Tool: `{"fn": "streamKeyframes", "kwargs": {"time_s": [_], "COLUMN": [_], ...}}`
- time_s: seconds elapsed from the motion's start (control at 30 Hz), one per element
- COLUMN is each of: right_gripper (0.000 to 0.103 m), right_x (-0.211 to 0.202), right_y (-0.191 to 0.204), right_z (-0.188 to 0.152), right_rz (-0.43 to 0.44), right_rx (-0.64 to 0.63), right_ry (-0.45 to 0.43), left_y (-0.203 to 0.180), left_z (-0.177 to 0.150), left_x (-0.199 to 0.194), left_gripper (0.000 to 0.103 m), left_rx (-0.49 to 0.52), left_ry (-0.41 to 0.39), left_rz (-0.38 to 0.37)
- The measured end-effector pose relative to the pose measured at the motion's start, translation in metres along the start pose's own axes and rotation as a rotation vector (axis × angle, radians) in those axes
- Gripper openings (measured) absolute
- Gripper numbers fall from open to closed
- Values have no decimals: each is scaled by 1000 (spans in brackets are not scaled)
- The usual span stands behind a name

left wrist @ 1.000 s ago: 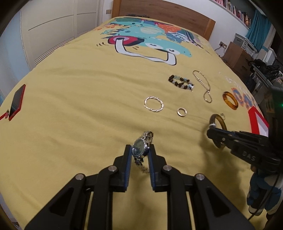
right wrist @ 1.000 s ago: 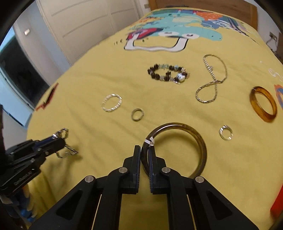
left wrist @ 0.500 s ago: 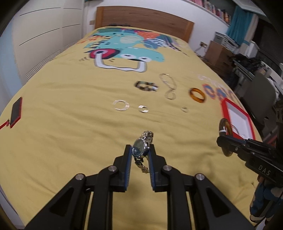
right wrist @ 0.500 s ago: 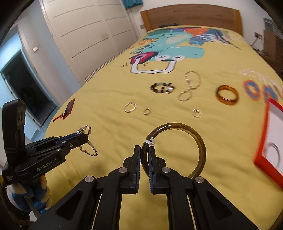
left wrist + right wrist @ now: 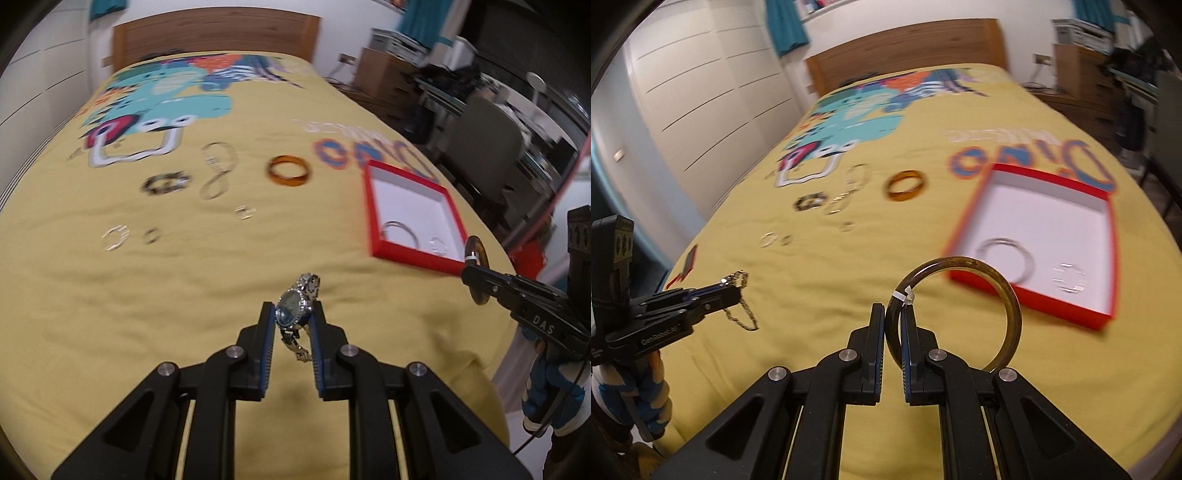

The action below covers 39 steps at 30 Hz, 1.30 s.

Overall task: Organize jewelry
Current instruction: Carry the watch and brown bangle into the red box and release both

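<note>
My left gripper (image 5: 292,321) is shut on a silver watch (image 5: 295,306) with a blue-green face, lifted above the yellow bedspread (image 5: 184,295). My right gripper (image 5: 894,321) is shut on a dark brown bangle (image 5: 1008,295) with a small white tag. That bangle (image 5: 476,258) also shows at the right of the left wrist view, beside the red box (image 5: 406,254). The red box (image 5: 960,240) has a white inside with two silver rings in it. In the right wrist view the left gripper (image 5: 729,291) holds the watch (image 5: 738,291), its band dangling.
Loose on the bedspread lie an amber bangle (image 5: 290,175), a silver chain (image 5: 218,170), a bead bracelet (image 5: 164,183) and several small rings (image 5: 115,236). A red phone (image 5: 687,264) rests near the bed's left edge. A desk and chair (image 5: 484,140) stand to the right.
Both grippers have risen and swung right with the watch and bangle still held. The red box has come fully into both views, and the loose jewelry now sits farther off to the left.
</note>
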State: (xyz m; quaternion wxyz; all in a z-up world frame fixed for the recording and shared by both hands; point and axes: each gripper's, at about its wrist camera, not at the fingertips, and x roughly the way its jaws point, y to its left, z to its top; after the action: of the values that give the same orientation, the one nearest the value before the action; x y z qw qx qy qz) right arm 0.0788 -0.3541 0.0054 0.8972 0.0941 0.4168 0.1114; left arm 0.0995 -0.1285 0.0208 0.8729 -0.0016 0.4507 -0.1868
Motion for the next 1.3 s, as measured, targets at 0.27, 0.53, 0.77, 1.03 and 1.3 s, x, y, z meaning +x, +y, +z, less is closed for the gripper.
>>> {"fn": "streamKeyframes", "kwargs": {"time_s": [0.27,0.53,0.77,1.03,1.3], "right_gripper": [8,8,8,8,9], "right_x": [5,43,84,124,141], "right_y": [-79,-135,-170,-193,-200], "right_z": [18,56,82,96,98], "right_rz": [-76,-105,-120,-138,-137], "right_rx": [48,51,44,26,11], "right_ry": [-1,15,53,130,184], "left_y": [-75,-136,-159,-158,-151], "left_z": [54,101,119,125,123], "left_x": [63,140,200,240,254], "left_gripper": [17,17,17,17,17], "left_rx": [93,159,185,183,166], "left_ry": [23,49,98,121,129], "left_rz": [-55,-79,-65,-53,-50]}}
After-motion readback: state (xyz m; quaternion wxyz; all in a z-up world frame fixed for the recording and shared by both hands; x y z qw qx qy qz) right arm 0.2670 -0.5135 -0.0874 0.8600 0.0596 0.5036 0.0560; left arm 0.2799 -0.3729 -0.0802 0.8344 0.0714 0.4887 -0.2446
